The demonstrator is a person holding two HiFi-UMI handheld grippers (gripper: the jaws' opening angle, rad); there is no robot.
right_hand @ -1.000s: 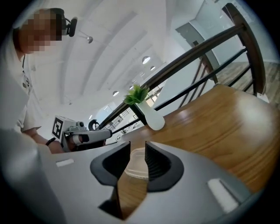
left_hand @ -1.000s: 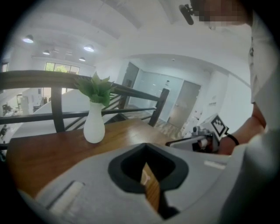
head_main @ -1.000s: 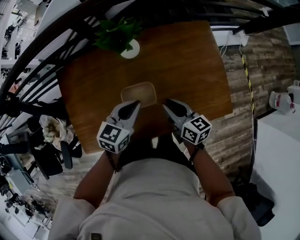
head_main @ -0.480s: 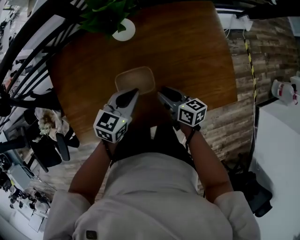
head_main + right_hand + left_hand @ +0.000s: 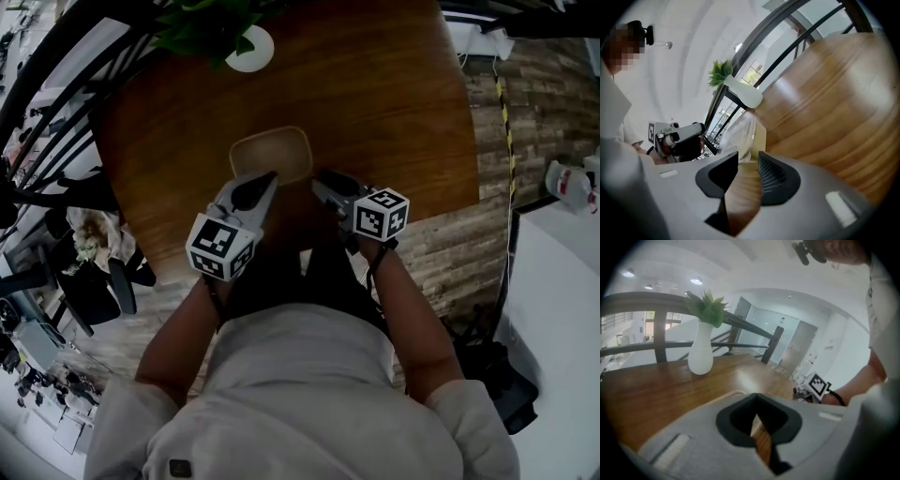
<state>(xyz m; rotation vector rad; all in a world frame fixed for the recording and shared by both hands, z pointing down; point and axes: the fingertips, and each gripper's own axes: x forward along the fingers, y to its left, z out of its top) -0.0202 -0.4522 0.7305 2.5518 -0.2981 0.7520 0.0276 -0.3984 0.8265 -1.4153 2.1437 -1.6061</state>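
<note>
A shallow tan container [image 5: 271,155] with a clear plastic lid lies near the front of the wooden table [image 5: 394,112]. My left gripper [image 5: 266,179] hovers just short of its near left corner, jaws together with nothing between them; the container's rim [image 5: 725,395] shows just past its jaws. My right gripper [image 5: 320,179] is at the container's near right corner, jaws a little apart and empty. Just beyond its jaws [image 5: 748,164] is the container [image 5: 746,133], with its clear lid and tan side wall.
A white vase with a green plant [image 5: 251,49] stands at the table's far left edge. A dark railing [image 5: 56,103] runs behind and to the left. A brick-patterned floor [image 5: 487,216] lies to the right, with a white surface [image 5: 562,309] beyond it.
Both grippers have moved forward to the container's near edge. The right gripper has rolled and sits closer to the container's side. Neither has taken hold of anything.
</note>
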